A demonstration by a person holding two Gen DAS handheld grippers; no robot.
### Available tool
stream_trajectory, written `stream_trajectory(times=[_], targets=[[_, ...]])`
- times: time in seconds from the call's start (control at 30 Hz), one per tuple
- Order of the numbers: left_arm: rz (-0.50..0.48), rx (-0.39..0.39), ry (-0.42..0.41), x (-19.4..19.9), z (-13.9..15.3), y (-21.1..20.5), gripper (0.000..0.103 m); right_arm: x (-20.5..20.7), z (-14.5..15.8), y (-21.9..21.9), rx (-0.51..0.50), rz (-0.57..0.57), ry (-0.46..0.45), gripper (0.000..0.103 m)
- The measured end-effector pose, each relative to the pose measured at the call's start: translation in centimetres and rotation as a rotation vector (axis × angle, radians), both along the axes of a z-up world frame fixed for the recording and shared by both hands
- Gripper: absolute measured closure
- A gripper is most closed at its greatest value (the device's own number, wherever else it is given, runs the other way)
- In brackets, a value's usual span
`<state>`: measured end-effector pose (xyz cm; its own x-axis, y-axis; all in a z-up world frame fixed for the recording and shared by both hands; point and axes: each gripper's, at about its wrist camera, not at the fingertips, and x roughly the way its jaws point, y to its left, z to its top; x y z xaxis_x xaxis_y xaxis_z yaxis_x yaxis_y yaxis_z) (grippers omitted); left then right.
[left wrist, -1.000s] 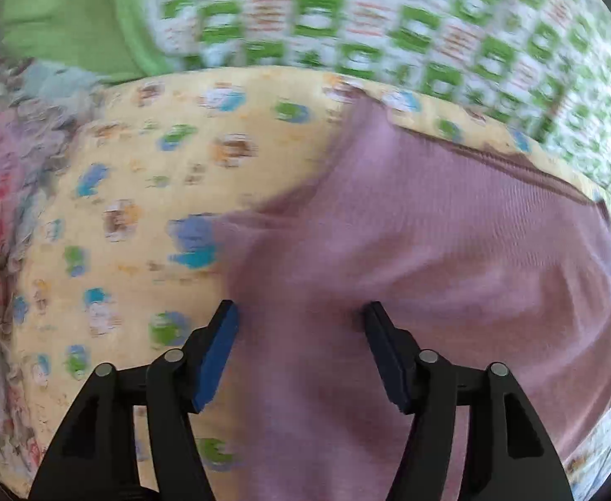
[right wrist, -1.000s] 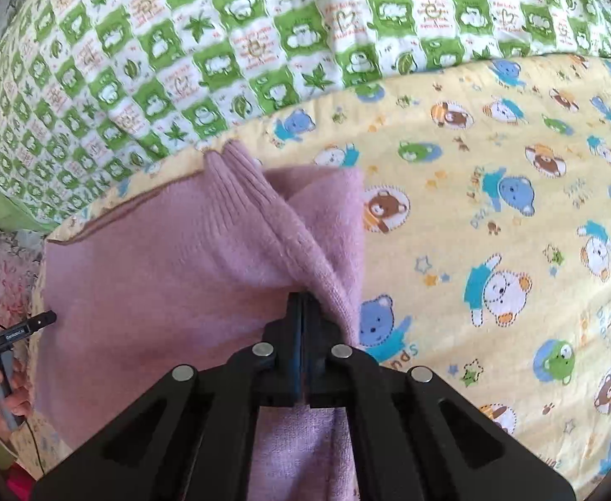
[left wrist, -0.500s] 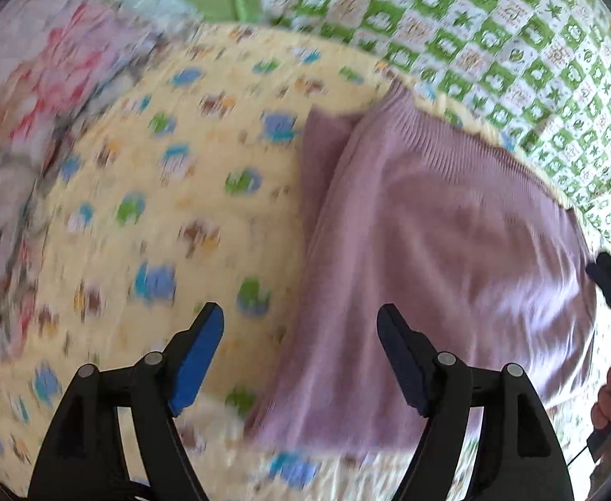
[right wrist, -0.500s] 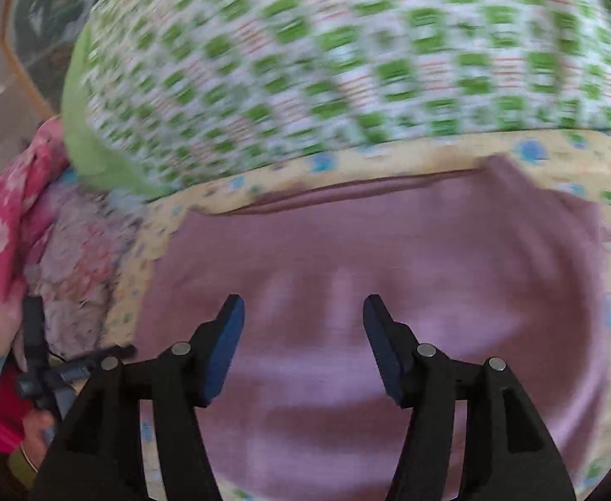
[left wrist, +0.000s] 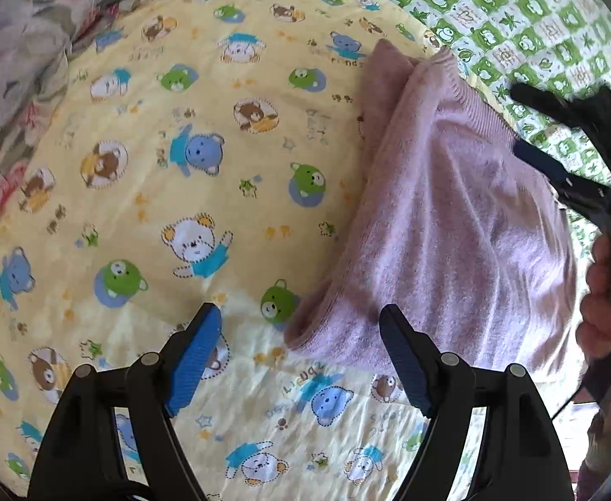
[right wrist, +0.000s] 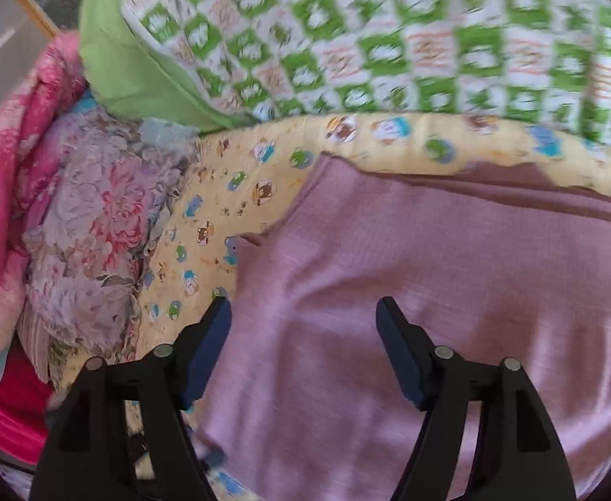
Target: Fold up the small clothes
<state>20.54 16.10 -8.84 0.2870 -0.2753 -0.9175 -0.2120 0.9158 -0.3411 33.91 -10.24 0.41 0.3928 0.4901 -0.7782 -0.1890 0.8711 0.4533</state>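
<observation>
I see one small mauve knit garment [left wrist: 451,225], soft and fuzzy with ribbed edging, lying folded flat on the yellow bear-print sheet [left wrist: 180,167]. From my left view its folded edge runs diagonally, with a rolled corner near the bottom and two layered corners at the top by the green checked quilt [left wrist: 535,12]. From my right view it spreads wide and smooth, slightly blurred.

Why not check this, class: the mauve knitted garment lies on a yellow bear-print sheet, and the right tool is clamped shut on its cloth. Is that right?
Not quite. The mauve knitted garment does lie on the yellow bear-print sheet, but the right tool is not clamped on it: its jaws are opening, apart above the cloth, pinching nothing. The right wrist view shows this.
</observation>
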Motion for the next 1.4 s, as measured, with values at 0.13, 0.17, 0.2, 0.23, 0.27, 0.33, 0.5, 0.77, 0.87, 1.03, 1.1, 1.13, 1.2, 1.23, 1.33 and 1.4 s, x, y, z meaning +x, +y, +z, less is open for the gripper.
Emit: stream_trajectory(times=[0.13,0.17,0.2,0.23,0.27,0.33,0.5,0.77,0.87,1.03,1.1,1.13,1.2,1.23,1.33,1.4], targets=[[-0.005,-0.011,-0.002,-0.5,-0.6,0.0,0.024,2.3,-0.2,4.1,-0.08,-0.011,0.038,0.022],[-0.007,-0.011,-0.004,-0.6,-0.6,0.0,0.023,2.7,-0.4,5.0,-0.1,-0.007,0.043,0.022],[-0.009,-0.012,-0.006,-0.7,-0.7,-0.1,0.023,3.2,-0.7,6.3,-0.128,-0.005,0.057,0.021],[-0.008,-0.015,-0.007,-0.7,-0.8,-0.1,0.023,3.4,-1.1,7.0,-0.139,0.003,0.066,0.021],[-0.005,-0.019,-0.006,-0.7,-0.9,0.0,0.022,3.7,-1.6,7.9,-0.17,0.016,0.078,0.018],[0.003,-0.024,-0.003,-0.5,-1.2,0.2,0.022,4.3,-3.2,9.6,-0.29,0.029,0.103,0.016],[0.008,-0.018,-0.009,0.1,-1.0,-0.4,0.026,4.3,-4.1,8.3,-0.306,-0.007,0.083,0.036],[-0.147,0.104,-0.069,1.0,0.6,-5.1,0.089,4.5,-3.4,-0.8,0.039,-0.051,0.182,0.087],[-0.207,0.123,-0.156,0.5,3.5,-7.3,0.09,3.5,-2.1,-5.1,0.168,-0.082,0.179,0.087],[-0.321,0.102,-0.26,-0.1,7.7,-12.4,0.09,1.2,-0.6,-12.4,0.289,-0.128,0.161,0.087],[-0.387,0.085,-0.291,-0.4,8.9,-15.1,0.09,0.2,0.2,-14.7,0.291,-0.145,0.145,0.087],[-0.406,0.077,-0.299,-0.5,9.2,-16.2,0.09,-0.2,0.5,-15.8,0.29,-0.152,0.138,0.087],[-0.465,0.059,-0.318,-1.1,9.6,-18.8,0.09,-1.0,1.1,-17.8,0.276,-0.162,0.119,0.087],[-0.506,0.055,-0.327,-1.4,9.8,-20.6,0.09,-1.4,1.4,-18.6,0.258,-0.163,0.106,0.087],[-0.584,0.043,-0.331,-1.8,9.6,-23.9,0.09,-1.8,1.5,-20.4,0.185,-0.166,0.076,0.087],[-0.644,0.036,-0.333,-2.2,9.5,-26.8,0.09,-2.4,1.7,-22.2,0.154,-0.165,0.062,0.087]])
